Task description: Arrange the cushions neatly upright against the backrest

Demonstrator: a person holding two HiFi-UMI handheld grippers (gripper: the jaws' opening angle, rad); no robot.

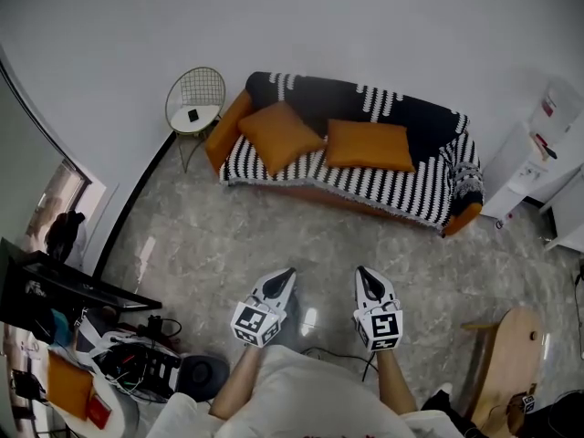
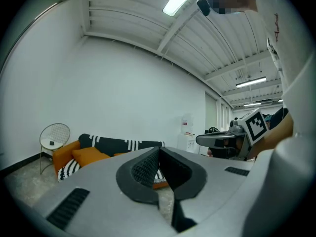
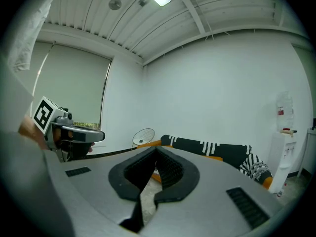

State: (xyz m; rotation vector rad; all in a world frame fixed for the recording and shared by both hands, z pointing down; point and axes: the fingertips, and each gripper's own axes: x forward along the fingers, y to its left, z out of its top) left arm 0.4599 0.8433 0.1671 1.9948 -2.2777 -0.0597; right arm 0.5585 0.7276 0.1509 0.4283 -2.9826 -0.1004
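Head view: we see the tilted orange cushion [image 1: 279, 135] and the flat orange cushion [image 1: 370, 144] on the striped sofa [image 1: 429, 190] seat. The left tool [image 1: 289, 273] and right tool [image 1: 362, 272] are over the floor, well apart from it.
Left gripper view: we read jaws together, empty.
Right gripper view: jaws together, empty.

Striped sofa [image 1: 429, 199], left cushion [image 1: 279, 135], right cushion [image 1: 370, 144]

No legible text, label or number anywhere.
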